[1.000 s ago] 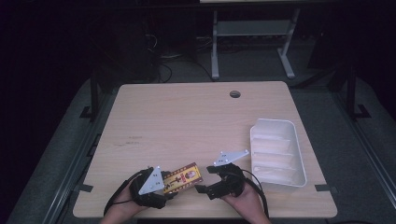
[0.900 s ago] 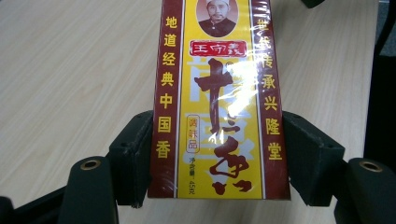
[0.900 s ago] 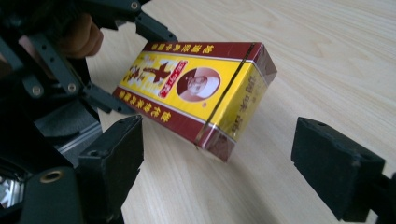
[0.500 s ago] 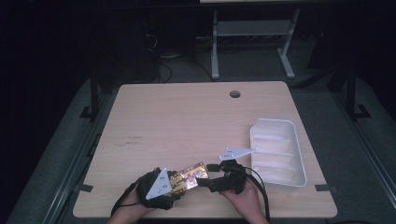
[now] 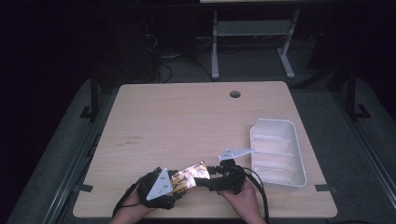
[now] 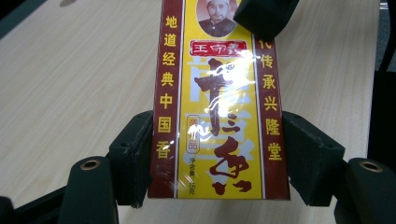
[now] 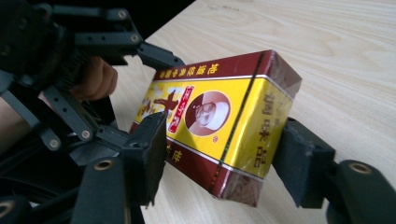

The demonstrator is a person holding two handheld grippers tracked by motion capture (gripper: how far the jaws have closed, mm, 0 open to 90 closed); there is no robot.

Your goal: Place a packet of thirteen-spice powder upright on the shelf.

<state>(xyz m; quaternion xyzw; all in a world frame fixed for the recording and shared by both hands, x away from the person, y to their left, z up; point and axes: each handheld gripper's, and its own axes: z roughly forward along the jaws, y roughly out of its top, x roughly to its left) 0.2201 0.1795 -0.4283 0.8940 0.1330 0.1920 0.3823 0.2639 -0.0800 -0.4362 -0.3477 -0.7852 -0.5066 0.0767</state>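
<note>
- Near the front edge of the worktop (image 5: 187, 116), a yellow-and-maroon box (image 5: 189, 176) hangs between the two claws, lifted off the wood.
- Its glossy face carries red and yellow Chinese lettering and a small round portrait near one end.
- On its near end, the left claw (image 6: 219, 154) is clamped tight, both pads pressed flat against the maroon long sides.
- At the far end, the right claw (image 7: 224, 158) straddles the box; its jaws have just been closing, and the left pad touches the printed face while the right pad sits just beside the opposite side, contact there unclear.
- From the right gripper view the box lies tilted, one corner lowest, with the left claw's black linkage and a hand behind it.
- Both hands come in from the bottom of the high view, close together, cables trailing.
- Right of the claws, a white tray (image 5: 299, 175) with ribbed compartments lies near the worktop's right edge.
- Farther back, a round cable hole (image 5: 235, 94) sits in the wood.
</note>
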